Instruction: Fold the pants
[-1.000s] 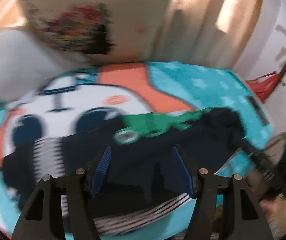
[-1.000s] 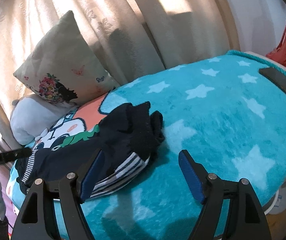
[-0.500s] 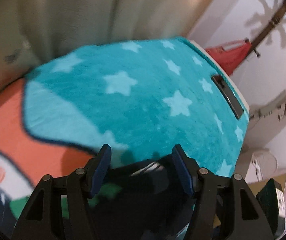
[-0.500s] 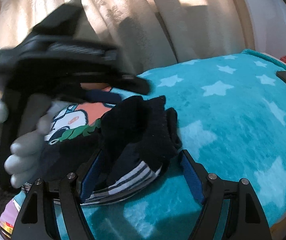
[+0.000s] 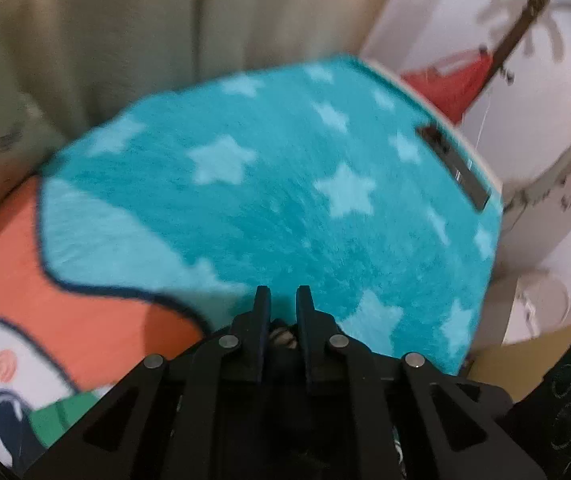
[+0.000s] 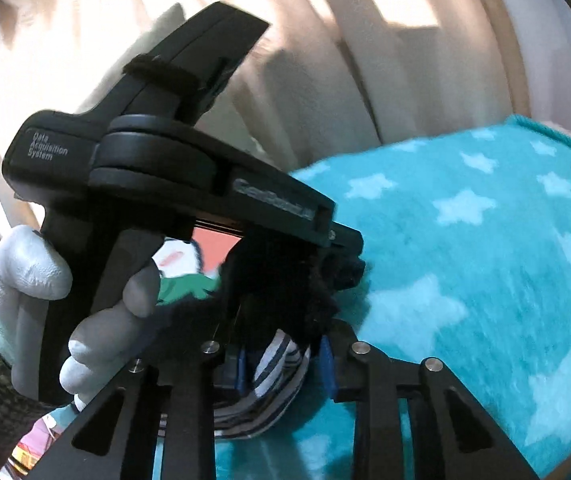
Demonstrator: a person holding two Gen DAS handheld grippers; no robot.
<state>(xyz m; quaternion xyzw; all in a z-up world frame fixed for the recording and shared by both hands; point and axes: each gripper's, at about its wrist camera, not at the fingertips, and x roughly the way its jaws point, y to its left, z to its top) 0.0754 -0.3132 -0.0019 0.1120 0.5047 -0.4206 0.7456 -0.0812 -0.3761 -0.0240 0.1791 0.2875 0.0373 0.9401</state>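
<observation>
The pants (image 6: 281, 280) are a dark navy bundle with a striped edge (image 6: 273, 364), lying on a teal star blanket (image 6: 465, 260). My right gripper (image 6: 285, 364) has its jaws closed in around the striped edge. My left gripper (image 5: 283, 308) has its jaws nearly together with a bit of fabric (image 5: 283, 336) pinched low between them; the blanket (image 5: 265, 200) lies beyond. In the right wrist view the left gripper (image 6: 345, 264) sits on top of the dark bundle, held by a gloved hand (image 6: 33, 280).
Beige curtains (image 5: 125, 40) hang behind the bed. A dark flat phone-like object (image 5: 453, 168) lies near the blanket's far right edge. A red bag (image 5: 453, 80) hangs on the white wall. A cardboard box (image 5: 525, 360) stands off the bed at right.
My left gripper has gone from open to nearly shut on the pants. My right gripper has moved in and closed around the striped edge.
</observation>
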